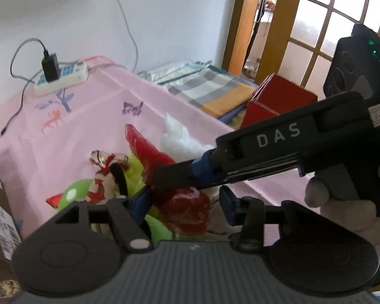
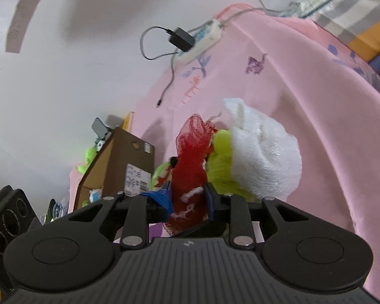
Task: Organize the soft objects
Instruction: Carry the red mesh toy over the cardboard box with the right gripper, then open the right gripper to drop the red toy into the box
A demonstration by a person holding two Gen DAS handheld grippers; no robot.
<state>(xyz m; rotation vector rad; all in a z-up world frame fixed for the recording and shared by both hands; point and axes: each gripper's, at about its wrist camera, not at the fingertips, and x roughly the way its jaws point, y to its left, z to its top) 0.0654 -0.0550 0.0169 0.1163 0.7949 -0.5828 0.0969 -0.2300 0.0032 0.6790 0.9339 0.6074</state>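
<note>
Red mesh (image 2: 188,157): pinched by right gripper (image 2: 190,200).
Left gripper (image 1: 182,200): fingers parted around mesh, grip unclear.
Surface: pink cloth (image 1: 88,126).

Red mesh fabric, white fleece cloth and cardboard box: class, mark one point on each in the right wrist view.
Red mesh fabric (image 2: 190,162): right wrist view, on its middle fold.
White fleece cloth (image 2: 263,152): right wrist view, on its rounded front.
Cardboard box (image 2: 119,157): right wrist view, on its brown side wall.
</note>
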